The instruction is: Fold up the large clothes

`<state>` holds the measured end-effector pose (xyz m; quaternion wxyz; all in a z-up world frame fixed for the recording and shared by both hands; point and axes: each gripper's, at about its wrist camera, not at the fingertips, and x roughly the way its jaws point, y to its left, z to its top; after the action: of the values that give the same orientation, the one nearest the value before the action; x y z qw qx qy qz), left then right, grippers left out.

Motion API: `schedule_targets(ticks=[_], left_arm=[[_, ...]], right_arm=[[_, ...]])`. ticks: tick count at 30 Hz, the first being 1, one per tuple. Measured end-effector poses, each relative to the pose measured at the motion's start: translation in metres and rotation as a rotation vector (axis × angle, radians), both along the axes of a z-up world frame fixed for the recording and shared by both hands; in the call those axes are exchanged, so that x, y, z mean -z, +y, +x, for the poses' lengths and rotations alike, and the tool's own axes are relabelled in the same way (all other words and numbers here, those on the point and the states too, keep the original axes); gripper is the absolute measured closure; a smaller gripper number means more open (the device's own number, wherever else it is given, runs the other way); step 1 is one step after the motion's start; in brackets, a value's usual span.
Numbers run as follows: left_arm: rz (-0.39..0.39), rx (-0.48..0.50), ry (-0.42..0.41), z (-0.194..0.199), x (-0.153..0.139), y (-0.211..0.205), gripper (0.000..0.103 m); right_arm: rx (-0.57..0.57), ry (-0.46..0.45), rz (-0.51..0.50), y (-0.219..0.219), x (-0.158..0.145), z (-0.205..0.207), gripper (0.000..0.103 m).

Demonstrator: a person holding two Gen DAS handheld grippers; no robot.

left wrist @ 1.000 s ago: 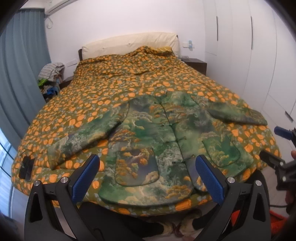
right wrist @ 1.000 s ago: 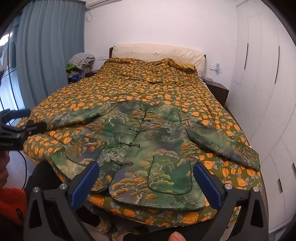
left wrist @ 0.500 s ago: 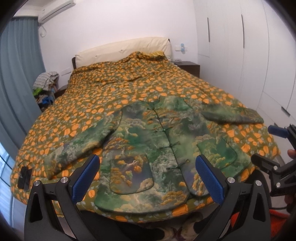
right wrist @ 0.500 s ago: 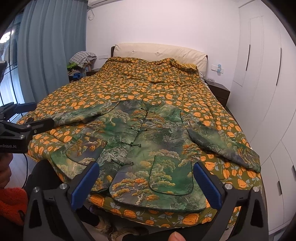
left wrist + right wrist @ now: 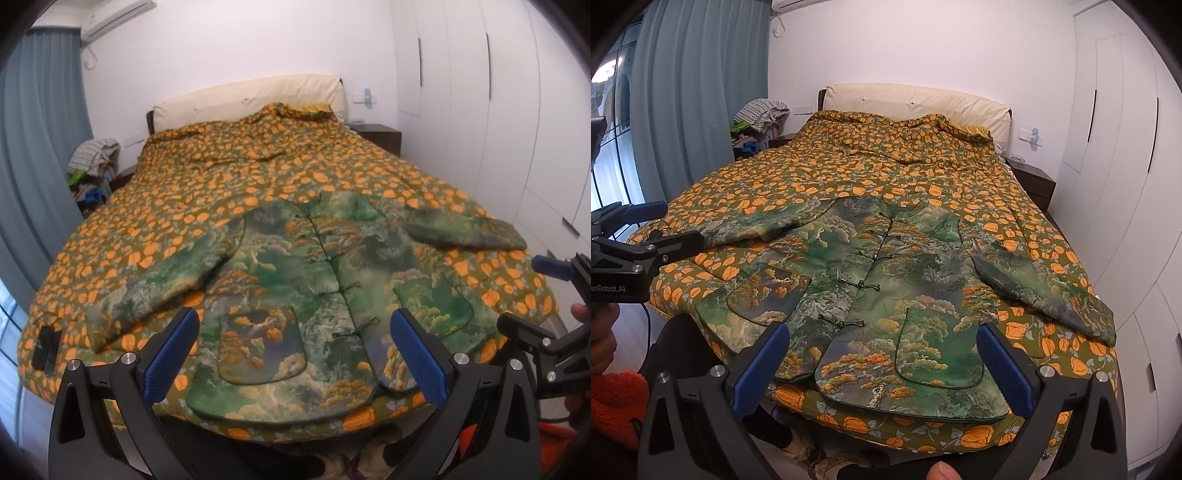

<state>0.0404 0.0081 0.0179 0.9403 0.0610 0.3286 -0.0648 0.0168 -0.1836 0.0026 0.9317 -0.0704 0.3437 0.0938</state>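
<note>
Tongs, left (image 5: 293, 350) and right (image 5: 882, 363), both spread wide, empty, above the unfolded jacket (image 5: 886, 280).

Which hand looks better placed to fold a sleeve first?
Probably the right tongs: both are open above the jacket hem, but the right sleeve lies nearer them.

white walls (image 5: 905, 44), blue curtains (image 5: 683, 92), wardrobes (image 5: 1126, 147)
</note>
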Motion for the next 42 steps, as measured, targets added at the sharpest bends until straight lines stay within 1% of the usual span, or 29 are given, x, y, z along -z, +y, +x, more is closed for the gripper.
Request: schedule_targets(ticks=[9, 13, 18, 19, 22, 25, 26, 29, 31, 35, 36, 37, 38, 40, 41, 42], left_arm=[[0.002, -0.019, 0.021, 0.003, 0.006, 0.0, 0.0], [0.004, -0.03, 0.015, 0.0, 0.005, 0.002, 0.0], [0.011, -0.055, 0.034, 0.003, 0.011, 0.005, 0.0], [0.009, -0.066, 0.037, 0.004, 0.011, 0.007, 0.0], [0.003, -0.083, 0.033, 0.005, 0.01, 0.011, 0.0], [0.011, -0.089, 0.033, 0.005, 0.011, 0.012, 0.0], [0.012, -0.09, 0.036, 0.006, 0.011, 0.012, 0.0], [0.017, -0.096, 0.038, 0.006, 0.011, 0.012, 0.0], [0.016, -0.1, 0.035, 0.007, 0.009, 0.013, 0.0], [0.023, -0.11, 0.031, 0.009, 0.006, 0.014, 0.0], [0.025, -0.112, 0.031, 0.009, 0.005, 0.014, 0.0], [0.029, -0.115, 0.03, 0.01, 0.004, 0.014, 0.0], [0.03, -0.117, 0.03, 0.011, 0.004, 0.014, 0.0], [0.037, -0.122, 0.032, 0.013, 0.003, 0.014, 0.0], [0.04, -0.127, 0.035, 0.014, 0.002, 0.014, 0.0], [0.043, -0.13, 0.037, 0.015, 0.002, 0.014, 0.0]], right_arm=[[0.001, 0.009, 0.011, -0.001, 0.002, 0.002, 0.0], [0.023, -0.007, 0.008, -0.007, 0.0, 0.002, 0.0], [0.055, -0.005, 0.016, -0.019, 0.002, 0.003, 0.0], [0.057, -0.006, 0.02, -0.023, 0.001, 0.004, 0.0], [0.108, -0.05, 0.002, -0.043, -0.002, 0.008, 0.0], [0.201, -0.092, -0.028, -0.081, 0.001, 0.022, 0.0], [0.22, -0.086, -0.026, -0.095, 0.004, 0.029, 0.0], [0.294, -0.039, 0.069, -0.156, 0.02, 0.059, 0.0], [0.377, -0.027, 0.166, -0.207, 0.037, 0.078, 0.0], [0.625, 0.043, 0.308, -0.322, 0.091, 0.116, 0.0], [0.699, 0.066, 0.357, -0.35, 0.107, 0.123, 0.0], [0.773, 0.095, 0.431, -0.38, 0.125, 0.13, 0.0], [0.834, 0.118, 0.512, -0.405, 0.141, 0.135, 0.005], [0.909, 0.137, 0.635, -0.438, 0.163, 0.141, 0.007], [0.945, 0.136, 0.707, -0.452, 0.173, 0.144, 0.009], [0.972, 0.127, 0.755, -0.461, 0.179, 0.145, 0.009]])
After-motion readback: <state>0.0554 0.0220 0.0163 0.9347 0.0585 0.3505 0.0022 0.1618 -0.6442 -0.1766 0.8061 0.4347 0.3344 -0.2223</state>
